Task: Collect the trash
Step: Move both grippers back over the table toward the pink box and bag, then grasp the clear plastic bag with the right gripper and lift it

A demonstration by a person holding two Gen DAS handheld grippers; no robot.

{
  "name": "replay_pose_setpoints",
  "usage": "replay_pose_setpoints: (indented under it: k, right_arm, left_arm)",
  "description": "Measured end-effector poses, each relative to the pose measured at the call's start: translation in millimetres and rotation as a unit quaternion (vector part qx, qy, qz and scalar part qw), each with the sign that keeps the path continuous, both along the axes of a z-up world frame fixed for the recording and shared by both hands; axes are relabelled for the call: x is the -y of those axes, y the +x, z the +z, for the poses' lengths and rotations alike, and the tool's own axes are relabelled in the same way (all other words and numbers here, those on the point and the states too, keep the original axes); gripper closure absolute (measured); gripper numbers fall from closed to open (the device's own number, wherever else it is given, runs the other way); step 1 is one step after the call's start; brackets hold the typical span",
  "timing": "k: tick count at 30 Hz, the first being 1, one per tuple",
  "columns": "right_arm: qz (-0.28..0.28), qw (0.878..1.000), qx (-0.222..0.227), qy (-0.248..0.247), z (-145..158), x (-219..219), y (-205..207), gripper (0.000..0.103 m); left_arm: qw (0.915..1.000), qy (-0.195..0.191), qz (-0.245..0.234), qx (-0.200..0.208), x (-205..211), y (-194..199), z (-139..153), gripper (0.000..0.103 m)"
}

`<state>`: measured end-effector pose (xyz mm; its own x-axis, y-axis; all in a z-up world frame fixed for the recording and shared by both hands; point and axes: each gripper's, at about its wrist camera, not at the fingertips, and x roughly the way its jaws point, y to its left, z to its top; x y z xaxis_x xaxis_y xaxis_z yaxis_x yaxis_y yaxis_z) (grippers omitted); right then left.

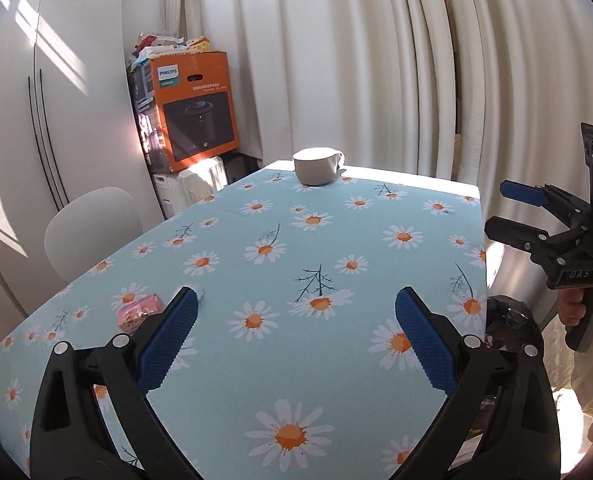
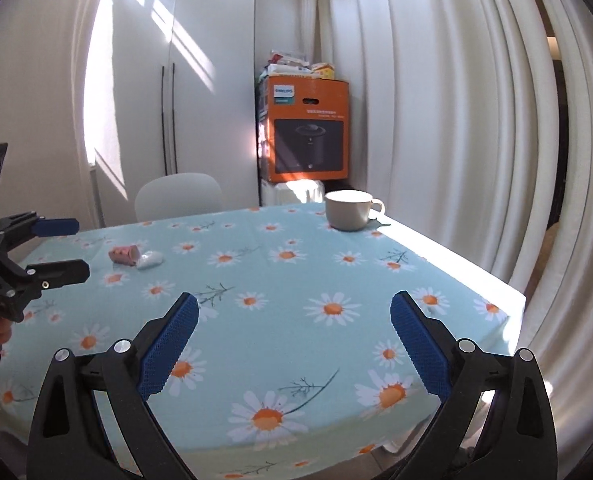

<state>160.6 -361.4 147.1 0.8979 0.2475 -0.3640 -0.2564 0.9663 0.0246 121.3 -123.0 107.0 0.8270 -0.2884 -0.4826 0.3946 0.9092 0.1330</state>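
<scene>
Your left gripper [image 1: 296, 308] and right gripper [image 2: 294, 312] both hang spread and empty over the daisy-print blue tablecloth [image 2: 296, 280]; the crumpled pink wrapper [image 2: 123, 255] touches a white scrap [image 2: 150, 259]

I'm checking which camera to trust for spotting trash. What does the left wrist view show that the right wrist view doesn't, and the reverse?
Only the left wrist view shows a crumpled black plastic bag past the table's right edge, and the right gripper, open. Only the right wrist view shows the small white crumpled scrap clear beside the pink wrapper, and the left gripper, open. Both show the daisy-print blue tablecloth, white ceramic cup and orange cardboard box.
</scene>
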Motion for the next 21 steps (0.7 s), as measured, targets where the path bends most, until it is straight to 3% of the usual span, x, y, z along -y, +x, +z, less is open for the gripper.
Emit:
replay_pose_setpoints:
  k: [8, 13, 16, 21]
  right_arm:
    - [0.15, 0.986, -0.039, 0.057, 7, -97, 93, 0.01]
    - [0.18, 0.979, -0.079, 0.045, -4, -157, 149, 0.01]
    - [0.191, 0.977, -0.092, 0.036, -17, -184, 175, 0.01]
    - [0.201, 0.971, -0.123, 0.022, -33, -212, 208, 0.01]
  left_arm:
    - [0.9927, -0.021, 0.119, -0.008, -84, 9, -14, 0.006]
    - [0.9858, -0.075, 0.142, -0.05, -125, 14, -25, 0.006]
    - [0.9788, -0.077, 0.182, -0.055, -140, 17, -36, 0.006]
    - [0.9747, -0.073, 0.202, -0.062, -151, 19, -44, 0.006]
